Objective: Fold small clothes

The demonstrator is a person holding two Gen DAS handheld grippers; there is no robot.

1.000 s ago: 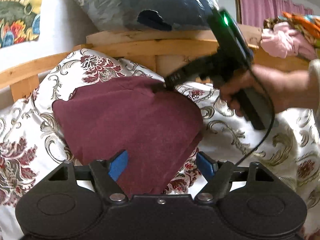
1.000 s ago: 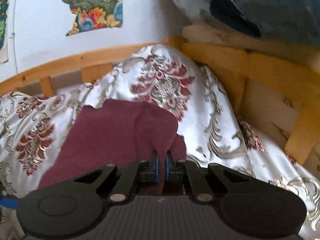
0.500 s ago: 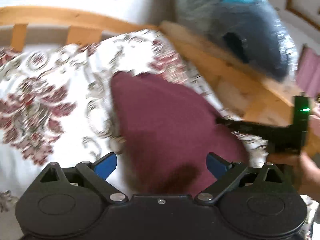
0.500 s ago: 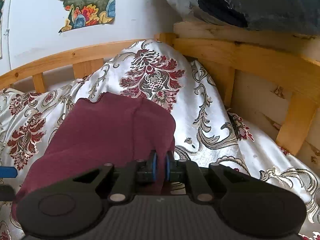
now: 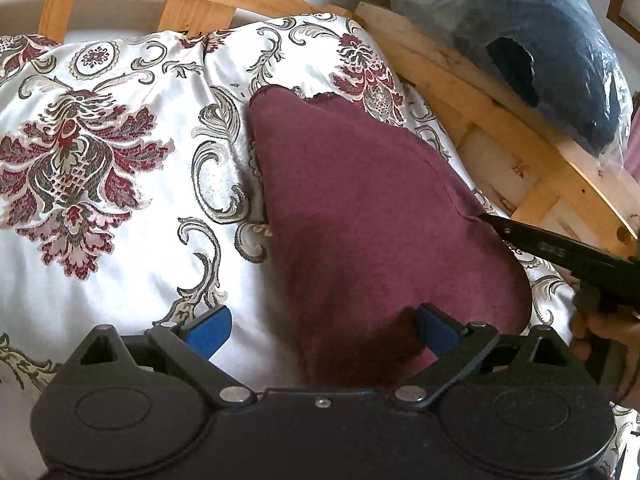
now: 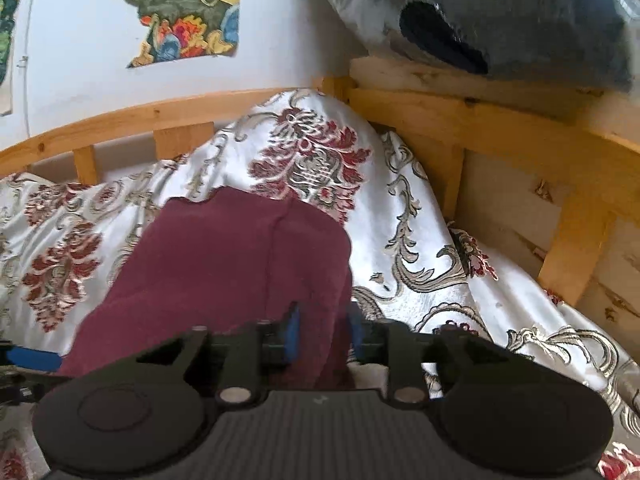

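Observation:
A maroon cloth (image 5: 368,216) lies folded on a white floral bedspread (image 5: 120,184). My left gripper (image 5: 320,330) is open, its blue pads on either side of the cloth's near corner. The right gripper (image 5: 492,220) reaches the cloth's right edge from the right. In the right wrist view the maroon cloth (image 6: 224,264) lies ahead and my right gripper (image 6: 322,334) has its jaws parted a little, with a fold of the cloth between the blue pads.
A wooden bed frame (image 5: 500,120) runs along the back and right. A plastic-wrapped dark bundle (image 6: 500,16) rests on the frame's corner. A colourful picture (image 6: 184,8) hangs on the white wall.
My right gripper's jaws have opened slightly from being clamped on the cloth edge. My left gripper has swung round, bringing the cloth's near corner between its open pads.

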